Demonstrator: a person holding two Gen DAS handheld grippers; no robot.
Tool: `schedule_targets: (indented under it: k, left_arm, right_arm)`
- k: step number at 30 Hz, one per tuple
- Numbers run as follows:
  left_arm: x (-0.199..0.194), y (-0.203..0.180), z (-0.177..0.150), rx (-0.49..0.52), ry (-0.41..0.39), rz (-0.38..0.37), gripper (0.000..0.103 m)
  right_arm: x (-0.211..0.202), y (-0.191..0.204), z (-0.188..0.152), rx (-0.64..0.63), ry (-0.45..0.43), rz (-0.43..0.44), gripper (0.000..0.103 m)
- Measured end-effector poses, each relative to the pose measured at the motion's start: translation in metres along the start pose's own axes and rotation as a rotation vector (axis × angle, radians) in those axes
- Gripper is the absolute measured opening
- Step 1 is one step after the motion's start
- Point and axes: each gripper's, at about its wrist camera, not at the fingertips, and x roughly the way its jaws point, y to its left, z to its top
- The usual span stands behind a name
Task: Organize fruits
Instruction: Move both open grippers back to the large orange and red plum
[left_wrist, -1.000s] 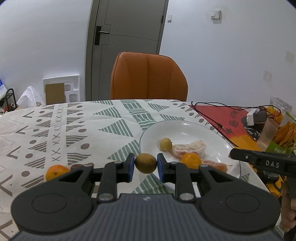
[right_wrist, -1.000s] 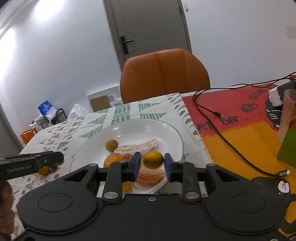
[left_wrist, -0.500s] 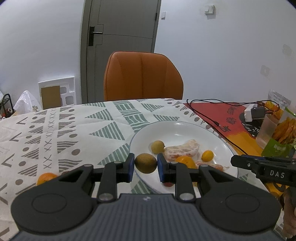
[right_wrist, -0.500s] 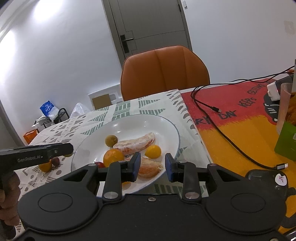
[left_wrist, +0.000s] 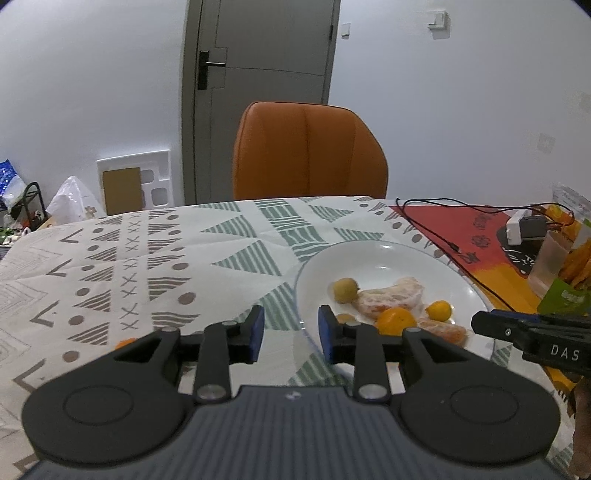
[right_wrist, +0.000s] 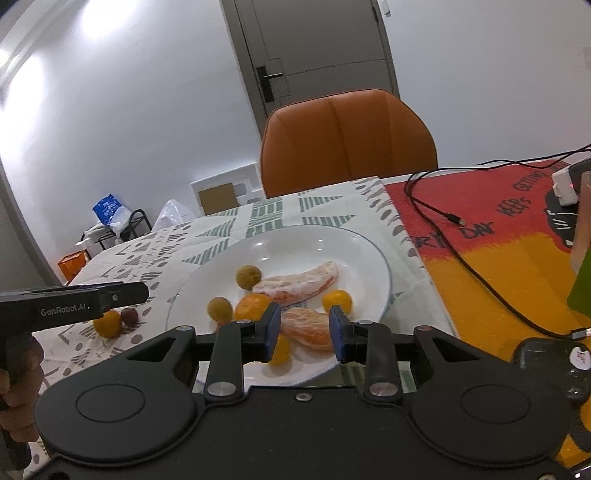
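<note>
Because the fruits are being gathered on the white plate (right_wrist: 376, 254) near the bench's right edge, both grippers hover empty, fingers apart, while an orange (right_wrist: 107, 324) and dark fruit (right_wrist: 129, 315) wait left of it.

Left wrist view: low over the counter (left_wrist: 155, 258), just left of the plate (left_wrist: 373, 254), facing the chair (left_wrist: 310, 151). Right wrist view: near the plate's (right_wrist: 369, 247) front rim, facing likewise. Shared: plate, chair, door.
</note>
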Motion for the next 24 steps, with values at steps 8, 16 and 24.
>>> schedule_targets:
  k: [8,16,24]
  left_arm:
    - [-0.015,0.027,-0.001,-0.025,-0.002,0.063,0.054]
    - [-0.027,0.053,-0.006,-0.055,0.003,0.144,0.086]
    - [-0.036,0.07,-0.015,-0.066,0.006,0.19,0.099]
  right_arm:
    - [0.007,0.022,0.002,-0.016,0.012,0.047,0.032]
    - [0.013,0.045,0.003,-0.033,-0.008,0.092,0.078]
    - [0.016,0.062,0.003,-0.033,-0.028,0.102,0.103]
